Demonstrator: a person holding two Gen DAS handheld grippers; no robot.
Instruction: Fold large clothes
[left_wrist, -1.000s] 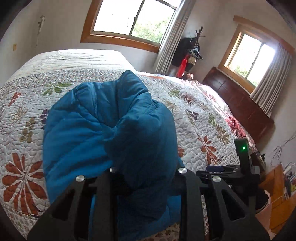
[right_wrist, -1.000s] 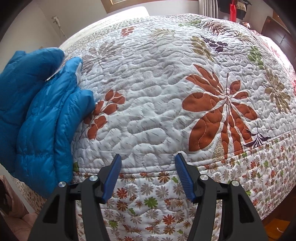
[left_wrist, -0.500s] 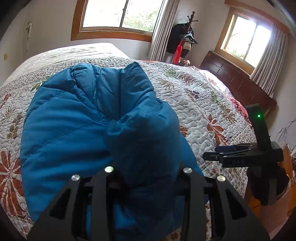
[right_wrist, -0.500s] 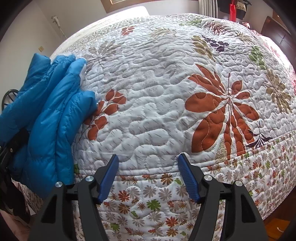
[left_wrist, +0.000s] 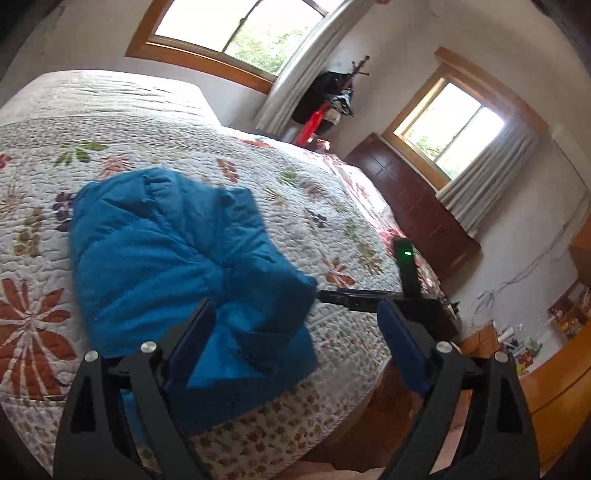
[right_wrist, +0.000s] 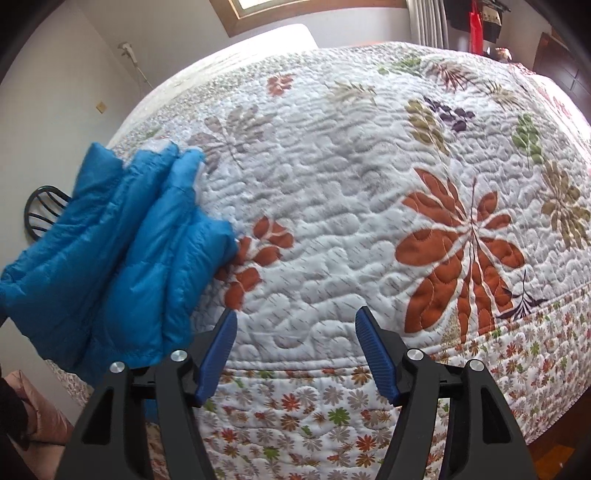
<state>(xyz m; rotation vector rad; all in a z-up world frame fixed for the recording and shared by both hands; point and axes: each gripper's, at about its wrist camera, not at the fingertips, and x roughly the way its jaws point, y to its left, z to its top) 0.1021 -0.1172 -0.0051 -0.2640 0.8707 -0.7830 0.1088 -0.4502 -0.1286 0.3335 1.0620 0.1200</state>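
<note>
A blue padded jacket (left_wrist: 177, 266) is seen bunched and folded over on the floral quilt (left_wrist: 332, 229), in the centre left of the left wrist view and at the left edge of the right wrist view (right_wrist: 110, 258), near the bed's front edge. The left gripper (left_wrist: 295, 332) has just been opened wide; a lobe of the jacket lies between its fingers, but the pads are not pressed on it, so the garment is released. The right gripper (right_wrist: 295, 350) is held apart over bare quilt with nothing between its fingers.

The step in hand is judged to be the letting-go after a fold has been laid down. The next move probably calls for the bundle to be squared or pressed flat, or a loose edge to be taken up for a further fold.

The jacket's lower edge is hidden behind the left gripper's frame, its sleeves and collar cannot be made out, and the left view is blurred. Only a dark sleeve (right_wrist: 11, 410) of the person is caught at lower left.
</note>
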